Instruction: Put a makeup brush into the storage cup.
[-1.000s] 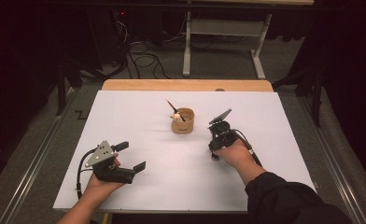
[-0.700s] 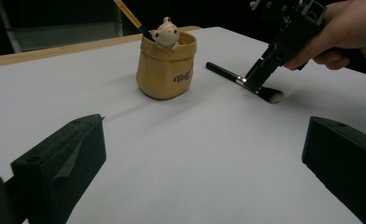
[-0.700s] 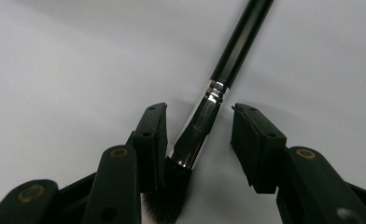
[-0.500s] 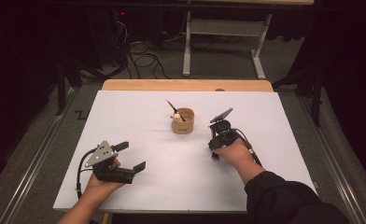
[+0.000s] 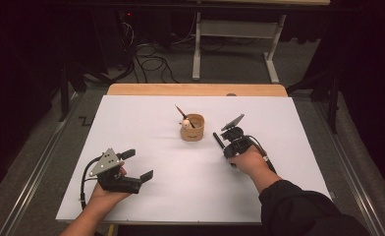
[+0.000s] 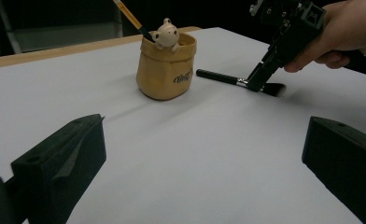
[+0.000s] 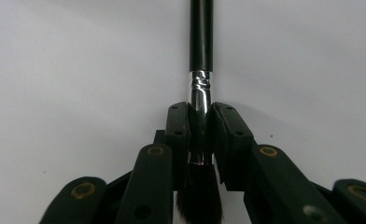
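A dark script mark is printed on the side of the tan pouch-shaped ceramic pot; its letters are too small to read. The black-handled brush with a silver metal ferrule and dark bristles lies flat on the white sheet-covered worktop, just to the right of the pot in the high view and apart from it, handle tip toward the pot. Its handle is a smooth, glossy, straight rod; the ferrule is bright, crimped metal; the bristles form a soft dark tuft at the near end in the right gripper view. The right tongs have just been closing and their pads now press on the ferrule from both sides, with the brush between them and resting on the worktop. The left tongs stand wide apart with nothing between them, held low over the near left part of the worktop, well apart from the brush. The pot has a wrinkled, bag-like wall and a matt finish; a small cream bear figure sits at its rim, and a second brush with a yellow-orange wooden handle leans out of it. A bare strip of light wood shows at the worktop's far edge.
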Demonstrator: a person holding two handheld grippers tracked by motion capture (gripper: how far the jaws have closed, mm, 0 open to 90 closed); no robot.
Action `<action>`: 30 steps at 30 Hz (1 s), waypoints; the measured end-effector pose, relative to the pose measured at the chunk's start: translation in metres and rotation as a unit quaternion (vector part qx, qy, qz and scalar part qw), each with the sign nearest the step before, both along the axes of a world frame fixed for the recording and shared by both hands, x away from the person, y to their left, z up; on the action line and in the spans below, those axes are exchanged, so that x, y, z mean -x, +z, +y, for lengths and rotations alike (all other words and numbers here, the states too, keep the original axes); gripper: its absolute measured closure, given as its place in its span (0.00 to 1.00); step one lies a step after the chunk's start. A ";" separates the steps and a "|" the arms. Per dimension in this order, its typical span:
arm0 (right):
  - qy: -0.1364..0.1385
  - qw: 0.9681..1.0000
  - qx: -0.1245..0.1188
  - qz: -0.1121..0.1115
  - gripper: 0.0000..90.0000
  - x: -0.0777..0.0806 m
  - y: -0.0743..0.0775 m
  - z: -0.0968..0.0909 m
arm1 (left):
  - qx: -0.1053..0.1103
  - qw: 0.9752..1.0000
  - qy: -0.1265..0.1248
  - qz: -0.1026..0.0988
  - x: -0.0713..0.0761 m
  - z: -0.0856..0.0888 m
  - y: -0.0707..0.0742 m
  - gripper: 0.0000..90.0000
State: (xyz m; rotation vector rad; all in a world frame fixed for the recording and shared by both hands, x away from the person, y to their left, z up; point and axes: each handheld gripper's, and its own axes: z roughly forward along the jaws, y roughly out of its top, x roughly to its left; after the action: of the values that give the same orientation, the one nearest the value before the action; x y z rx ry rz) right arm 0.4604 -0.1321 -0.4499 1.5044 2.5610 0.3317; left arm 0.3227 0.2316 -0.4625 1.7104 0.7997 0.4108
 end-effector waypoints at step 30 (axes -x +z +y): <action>0.083 0.996 -0.019 -0.020 0.87 0.054 0.050 -0.026 | -0.007 1.000 -0.003 -0.002 0.001 -0.004 0.000 0.01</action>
State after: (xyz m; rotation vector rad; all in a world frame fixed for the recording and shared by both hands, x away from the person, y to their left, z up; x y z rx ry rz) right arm 0.4067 -0.1584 -0.4003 1.2844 2.6678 0.4282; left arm 0.3219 0.2272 -0.4628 1.7241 0.7907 0.4178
